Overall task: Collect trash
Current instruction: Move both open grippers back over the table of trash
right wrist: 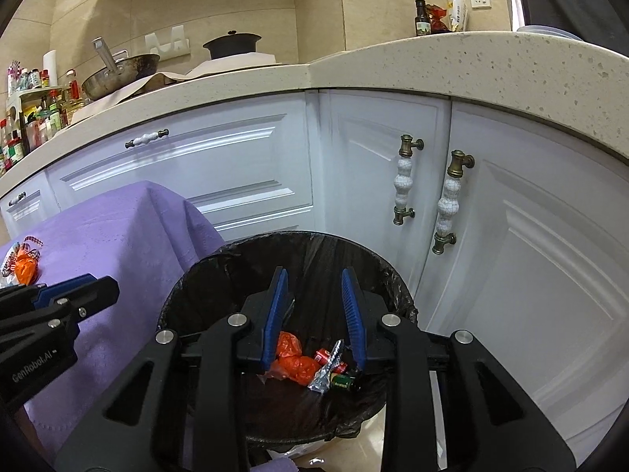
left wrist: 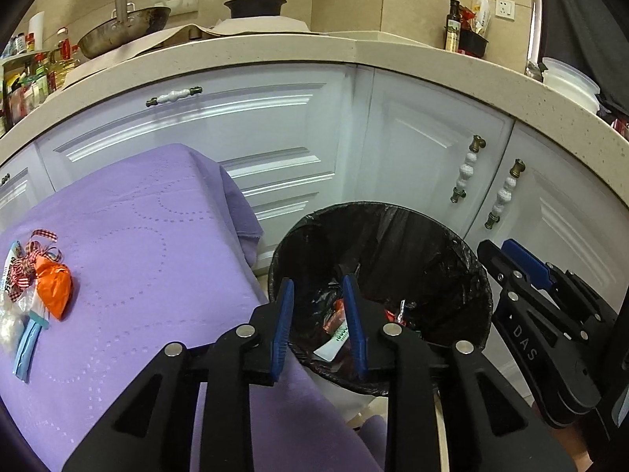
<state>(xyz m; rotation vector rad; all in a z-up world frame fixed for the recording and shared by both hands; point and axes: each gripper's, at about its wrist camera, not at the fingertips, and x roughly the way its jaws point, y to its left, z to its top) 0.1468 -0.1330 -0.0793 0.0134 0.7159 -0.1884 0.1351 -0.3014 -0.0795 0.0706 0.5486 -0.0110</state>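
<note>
Bin [right wrist: 204, 271] upright, mouth up, both grippers empty

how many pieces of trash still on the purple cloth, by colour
orange wrapper: 1
red-white checked ribbon: 1
light blue strip: 1
clear plastic: 1
printed packet: 1
total: 5, though the pile on the cloth overlaps at the frame edge, so the count is approximate

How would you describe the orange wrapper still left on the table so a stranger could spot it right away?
Start at the purple tablecloth left of the black-lined trash bin. Near its left edge sits a small pile of litter. The orange wrapper is the crumpled, solid bright piece, beside the red-checked ribbon and above the pale blue strip.
</note>
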